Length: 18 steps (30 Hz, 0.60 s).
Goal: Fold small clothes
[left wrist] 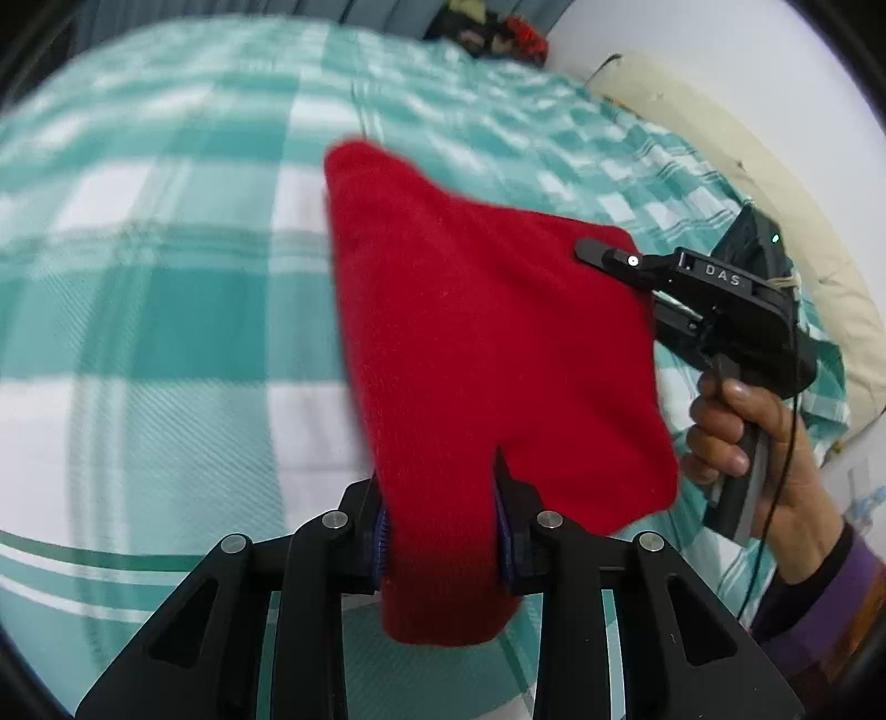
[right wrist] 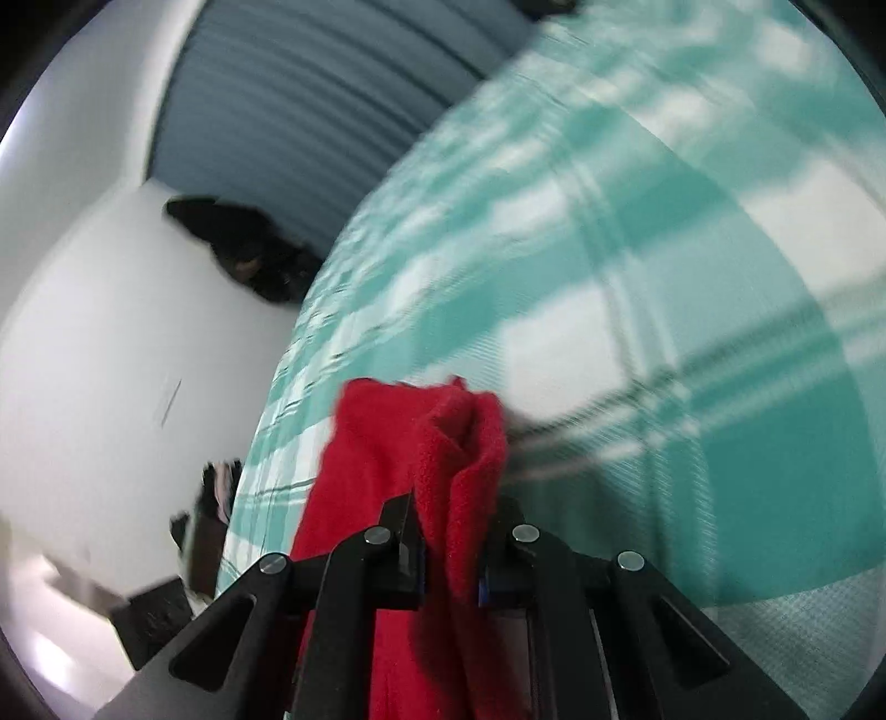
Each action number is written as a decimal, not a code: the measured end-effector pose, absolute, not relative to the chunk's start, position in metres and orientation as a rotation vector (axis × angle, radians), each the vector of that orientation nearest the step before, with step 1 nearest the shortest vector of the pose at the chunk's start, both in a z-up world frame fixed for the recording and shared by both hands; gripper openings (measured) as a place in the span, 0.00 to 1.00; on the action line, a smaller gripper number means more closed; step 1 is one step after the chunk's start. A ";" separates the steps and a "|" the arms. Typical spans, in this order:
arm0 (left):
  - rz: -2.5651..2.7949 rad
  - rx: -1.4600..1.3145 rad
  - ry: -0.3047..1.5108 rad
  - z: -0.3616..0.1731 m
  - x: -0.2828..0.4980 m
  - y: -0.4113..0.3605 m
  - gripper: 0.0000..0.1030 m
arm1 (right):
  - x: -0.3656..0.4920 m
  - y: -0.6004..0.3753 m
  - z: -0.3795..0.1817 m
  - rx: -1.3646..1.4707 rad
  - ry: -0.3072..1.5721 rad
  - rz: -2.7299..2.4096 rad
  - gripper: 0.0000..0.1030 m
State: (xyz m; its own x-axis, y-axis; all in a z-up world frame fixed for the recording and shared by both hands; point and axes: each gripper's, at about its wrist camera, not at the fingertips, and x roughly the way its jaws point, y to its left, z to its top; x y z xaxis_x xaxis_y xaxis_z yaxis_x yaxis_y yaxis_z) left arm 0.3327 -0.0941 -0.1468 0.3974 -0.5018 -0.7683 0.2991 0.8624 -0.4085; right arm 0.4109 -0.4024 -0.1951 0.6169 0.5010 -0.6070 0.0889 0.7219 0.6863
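Note:
A small red knitted garment hangs lifted above a bed with a teal-and-white checked sheet. My left gripper is shut on its near edge, with the cloth bunched between the blue pads. My right gripper is clamped on the far right corner, one finger lying on top of the fabric and the other hidden beneath it. In the right wrist view the red garment is folded and pinched between the right gripper's fingers, over the checked sheet.
A person's hand in a purple sleeve holds the right gripper's handle. A cream pillow lies along the bed's right side. A heap of clothes sits at the far end. A dark item lies beyond the bed's left edge.

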 end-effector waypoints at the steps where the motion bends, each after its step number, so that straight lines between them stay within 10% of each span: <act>1: -0.509 -0.217 1.028 -0.139 0.332 -0.090 0.28 | 0.413 -0.393 -0.180 0.702 0.872 0.286 0.12; 12: -0.448 -0.200 0.910 -0.079 0.319 -0.041 0.31 | 0.419 -0.346 -0.107 0.650 0.744 0.426 0.12; 14: -0.410 -0.202 0.987 -0.105 0.325 -0.043 0.54 | 0.422 -0.341 -0.122 0.651 0.789 0.410 0.15; 18: -0.189 -0.096 1.097 -0.168 0.313 -0.031 0.71 | 0.407 -0.351 -0.185 0.574 1.028 0.165 0.70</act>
